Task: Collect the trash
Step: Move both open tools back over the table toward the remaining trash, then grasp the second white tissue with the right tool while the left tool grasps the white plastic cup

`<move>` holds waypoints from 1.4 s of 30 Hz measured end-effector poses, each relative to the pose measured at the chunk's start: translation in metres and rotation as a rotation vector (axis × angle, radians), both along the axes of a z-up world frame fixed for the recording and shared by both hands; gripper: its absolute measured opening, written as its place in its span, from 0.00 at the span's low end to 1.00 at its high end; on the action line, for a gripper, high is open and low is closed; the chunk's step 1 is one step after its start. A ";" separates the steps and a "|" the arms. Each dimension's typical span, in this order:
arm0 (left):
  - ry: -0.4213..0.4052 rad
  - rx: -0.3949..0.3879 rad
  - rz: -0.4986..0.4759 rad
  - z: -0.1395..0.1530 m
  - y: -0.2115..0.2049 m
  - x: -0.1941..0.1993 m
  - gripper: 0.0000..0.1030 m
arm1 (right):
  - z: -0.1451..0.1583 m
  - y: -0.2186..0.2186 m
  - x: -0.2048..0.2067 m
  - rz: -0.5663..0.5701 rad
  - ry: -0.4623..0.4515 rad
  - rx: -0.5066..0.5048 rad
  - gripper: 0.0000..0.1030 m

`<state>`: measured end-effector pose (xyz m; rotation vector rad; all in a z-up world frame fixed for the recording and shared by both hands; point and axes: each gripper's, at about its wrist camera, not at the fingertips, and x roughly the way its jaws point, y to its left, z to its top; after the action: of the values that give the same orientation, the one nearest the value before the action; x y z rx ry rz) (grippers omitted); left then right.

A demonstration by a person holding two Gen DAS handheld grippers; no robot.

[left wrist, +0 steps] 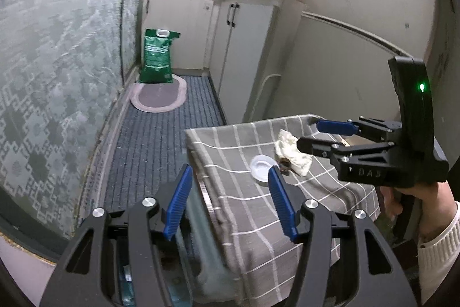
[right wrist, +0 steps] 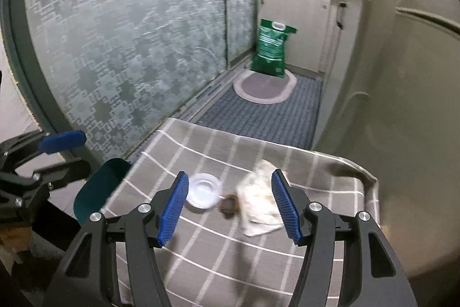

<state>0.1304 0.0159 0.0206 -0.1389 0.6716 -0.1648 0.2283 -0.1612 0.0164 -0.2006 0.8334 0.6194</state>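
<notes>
Both grippers open and empty above the small table, before the first pick of trash.

The right gripper (right wrist: 230,206) hangs over the checked tablecloth (right wrist: 201,243) with its blue fingers (right wrist: 174,209) wide apart and nothing between them. The crumpled paper napkin (right wrist: 260,203) lies just under its right finger, toward the far right corner of the table. A small brown scrap (right wrist: 228,205) lies just beside the napkin, and the white plastic lid (right wrist: 203,190) lies close to the scrap, nearer the left edge. The left gripper (left wrist: 230,200) is also wide open and holds nothing; it hovers at the left edge, over a dark green bin (right wrist: 99,189) beside the table. I think the napkin is first: come down so the fingers stand on both sides of it, press lightly into the cloth, and close without pinching the cloth.
</notes>
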 end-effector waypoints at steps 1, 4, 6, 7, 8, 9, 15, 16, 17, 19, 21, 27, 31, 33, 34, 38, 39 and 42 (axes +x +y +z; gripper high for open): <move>0.003 0.006 -0.007 -0.002 -0.005 0.002 0.57 | -0.001 -0.002 0.001 -0.005 0.005 -0.001 0.54; 0.022 0.068 -0.023 -0.014 -0.023 0.013 0.57 | -0.005 -0.011 0.005 -0.017 0.015 -0.005 0.50; 0.035 0.087 -0.037 -0.021 -0.030 0.019 0.57 | -0.007 -0.018 0.009 -0.023 0.025 -0.003 0.48; 0.043 0.091 -0.041 -0.025 -0.033 0.022 0.57 | -0.008 -0.020 0.011 -0.027 0.029 -0.002 0.46; 0.054 0.090 -0.048 -0.029 -0.037 0.026 0.57 | -0.009 -0.023 0.012 -0.032 0.034 -0.002 0.44; 0.062 0.090 -0.054 -0.032 -0.040 0.029 0.57 | -0.012 -0.027 0.015 -0.038 0.042 -0.001 0.44; 0.082 0.135 -0.065 -0.048 -0.057 0.045 0.60 | -0.029 -0.038 0.026 -0.056 0.091 -0.023 0.38; 0.086 0.136 -0.066 -0.050 -0.058 0.048 0.60 | -0.032 -0.040 0.029 -0.059 0.101 -0.019 0.38; 0.090 0.135 -0.067 -0.052 -0.060 0.050 0.60 | -0.034 -0.041 0.031 -0.058 0.113 -0.010 0.38; 0.091 0.142 -0.067 -0.054 -0.063 0.055 0.60 | -0.038 -0.042 0.034 -0.054 0.129 0.000 0.38; 0.093 0.146 -0.064 -0.056 -0.065 0.060 0.60 | -0.042 -0.042 0.036 -0.044 0.148 0.015 0.38; 0.115 0.147 -0.064 -0.060 -0.070 0.069 0.59 | -0.048 -0.038 0.041 -0.034 0.178 0.049 0.38; 0.131 0.158 -0.059 -0.061 -0.072 0.072 0.55 | -0.052 -0.031 0.043 -0.028 0.178 0.036 0.38; 0.145 0.170 -0.059 -0.063 -0.073 0.073 0.50 | -0.055 -0.029 0.043 -0.027 0.178 0.023 0.38; 0.150 0.176 -0.059 -0.063 -0.074 0.073 0.50 | -0.057 -0.028 0.043 -0.027 0.177 0.021 0.38; 0.156 0.182 -0.063 -0.064 -0.073 0.076 0.43 | -0.059 -0.026 0.043 -0.021 0.188 0.031 0.32; 0.156 0.182 -0.064 -0.064 -0.072 0.076 0.41 | -0.061 -0.025 0.042 -0.015 0.192 0.034 0.27; 0.154 0.174 -0.069 -0.065 -0.070 0.075 0.40 | -0.061 -0.020 0.043 -0.011 0.186 0.028 0.19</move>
<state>0.2056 -0.0539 -0.0440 0.0387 0.8417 -0.1618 0.2709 -0.1811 -0.0444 -0.1137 1.0041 0.6457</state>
